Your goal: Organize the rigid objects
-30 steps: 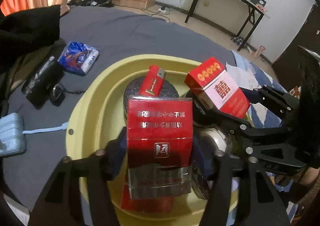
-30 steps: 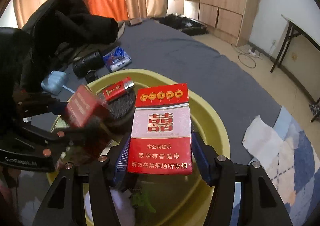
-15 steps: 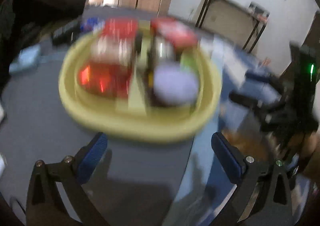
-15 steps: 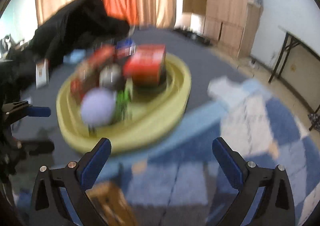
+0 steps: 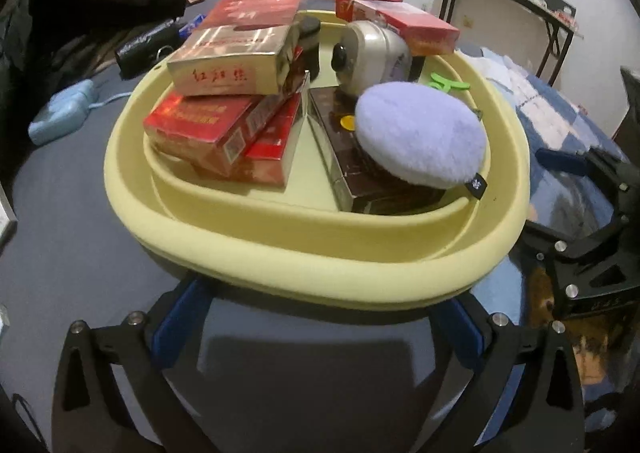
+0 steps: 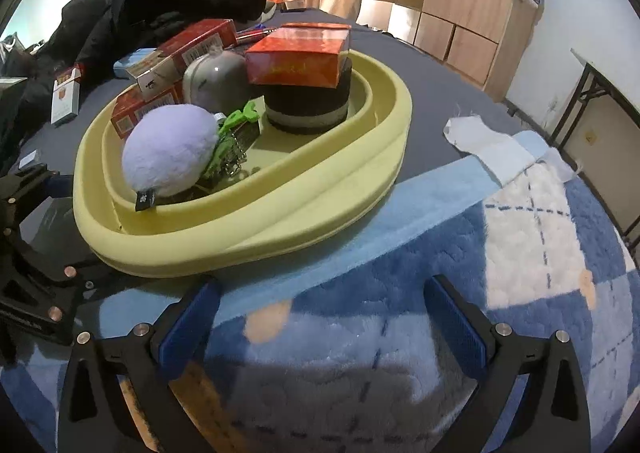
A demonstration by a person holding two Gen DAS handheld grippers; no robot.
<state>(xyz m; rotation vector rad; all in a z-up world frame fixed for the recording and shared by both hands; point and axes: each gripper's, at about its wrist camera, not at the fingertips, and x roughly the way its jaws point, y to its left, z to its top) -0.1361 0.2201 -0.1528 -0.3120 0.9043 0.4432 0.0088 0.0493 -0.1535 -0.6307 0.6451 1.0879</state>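
Left wrist view, left hand-held gripper (image 5: 316, 327): jaws spread wide, nothing between the blue pads, hovering just in front of the near rim of the basin
Left wrist view, basin (image 5: 320, 249): pale yellow, oval, resting on a dark grey bed sheet (image 5: 72, 237)
Left wrist view, left half of basin: a gold-and-red cigarette pack (image 5: 228, 61) lies on top of a stack of red cigarette packs (image 5: 208, 129), with another red pack (image 5: 260, 7) behind it
Left wrist view, right half of basin: a lilac plush puff (image 5: 420, 135) rests on a dark brown box (image 5: 360, 173); behind it a silver rounded object (image 5: 372, 49), a red-and-white cigarette pack (image 5: 404, 23) and a green clip (image 5: 444, 83)
Left wrist view, right edge: the right hand-held gripper (image 5: 600, 213) shows as black linkage with one blue pad, beside the basin
Left wrist view, surroundings: black clothing (image 5: 80, 1) and a light blue case (image 5: 62, 113) on the bed to the left
Right wrist view, right hand-held gripper (image 6: 324, 327): jaws fully apart and empty, above a blue and white plush blanket (image 6: 500, 253)
Right wrist view, basin (image 6: 248, 237): straddles the sheet and the blanket's pale blue border, just ahead of the pads
Right wrist view, contents: the red-and-white pack (image 6: 300, 55) sits on a black round container (image 6: 306, 105); the puff (image 6: 172, 149) lies at the near left
Right wrist view, outside the basin: a white-and-red cigarette pack (image 6: 66, 95) stands on the sheet to the left; a white cloth (image 6: 488, 143) lies to the right
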